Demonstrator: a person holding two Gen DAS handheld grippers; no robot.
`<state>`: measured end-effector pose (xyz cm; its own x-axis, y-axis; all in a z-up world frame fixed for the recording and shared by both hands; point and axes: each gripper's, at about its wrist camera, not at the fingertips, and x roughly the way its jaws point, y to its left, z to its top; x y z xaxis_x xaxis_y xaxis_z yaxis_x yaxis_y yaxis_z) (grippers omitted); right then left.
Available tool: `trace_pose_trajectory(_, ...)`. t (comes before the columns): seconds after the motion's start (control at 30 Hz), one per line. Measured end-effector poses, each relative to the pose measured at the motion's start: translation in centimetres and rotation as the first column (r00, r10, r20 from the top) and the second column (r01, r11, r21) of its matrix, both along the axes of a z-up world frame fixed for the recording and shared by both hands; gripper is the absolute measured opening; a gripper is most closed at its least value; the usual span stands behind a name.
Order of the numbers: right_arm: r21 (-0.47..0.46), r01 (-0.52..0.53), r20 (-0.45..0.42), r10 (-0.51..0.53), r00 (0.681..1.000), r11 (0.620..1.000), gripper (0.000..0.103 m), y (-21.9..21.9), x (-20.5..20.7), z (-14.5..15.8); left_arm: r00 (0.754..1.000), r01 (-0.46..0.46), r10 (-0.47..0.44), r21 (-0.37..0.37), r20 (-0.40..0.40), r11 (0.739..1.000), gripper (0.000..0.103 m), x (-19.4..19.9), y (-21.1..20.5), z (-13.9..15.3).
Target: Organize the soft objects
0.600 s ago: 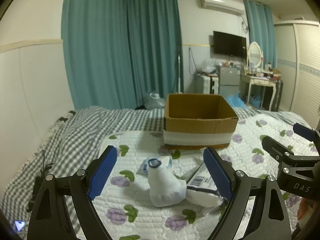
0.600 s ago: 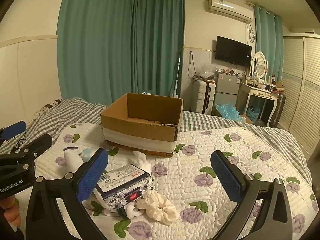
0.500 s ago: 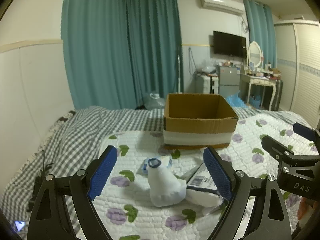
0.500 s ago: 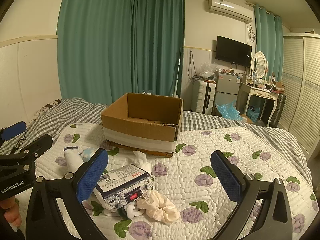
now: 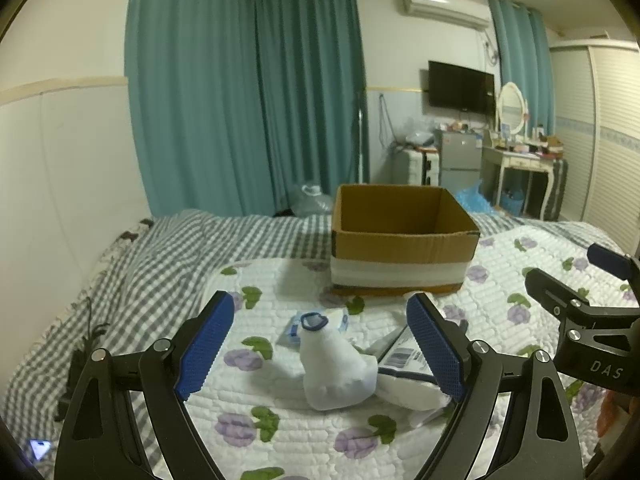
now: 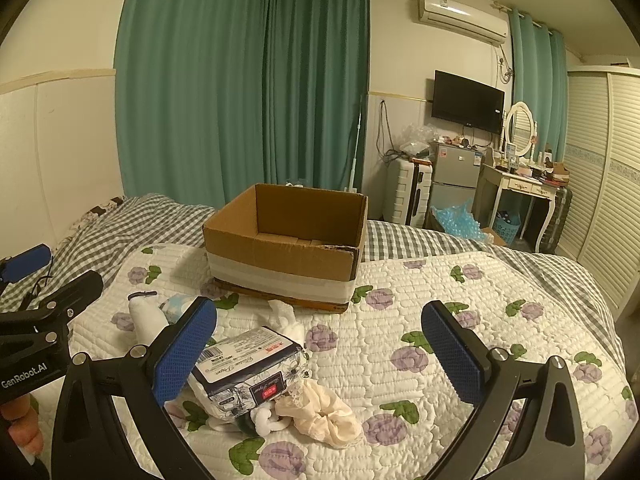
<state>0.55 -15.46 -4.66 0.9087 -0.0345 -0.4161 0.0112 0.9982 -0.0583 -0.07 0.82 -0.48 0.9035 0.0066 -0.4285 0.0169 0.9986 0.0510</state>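
A heap of soft items lies on the flowered quilt. A white sock with a blue cuff point(image 5: 332, 364) stands between the fingers of my open, empty left gripper point(image 5: 320, 344); it shows in the right wrist view point(image 6: 146, 318) too. A pack of tissues point(image 6: 250, 368), a cream scrunchie point(image 6: 324, 406), a crumpled white tissue point(image 6: 284, 316) and a small light-blue packet point(image 5: 296, 326) lie beside it. My right gripper point(image 6: 320, 352) is open and empty above the pack and scrunchie. An open, empty cardboard box point(image 6: 286, 244) stands behind the heap.
The quilt point(image 6: 460, 320) lies on a grey checked blanket point(image 5: 160, 256) on a bed. White wall runs along the left. Teal curtains, a fridge, a dressing table and a wardrobe stand beyond the bed's far edge.
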Motion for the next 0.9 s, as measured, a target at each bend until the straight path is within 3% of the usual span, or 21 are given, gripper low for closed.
trace_pose_trajectory(0.9, 0.0, 0.0, -0.003, 0.0, 1.0, 1.0, 0.103, 0.19, 0.01, 0.13, 1.0, -0.001, 0.001, 0.005, -0.003, 1.0, 0.09, -0.04, 0.02, -0.11)
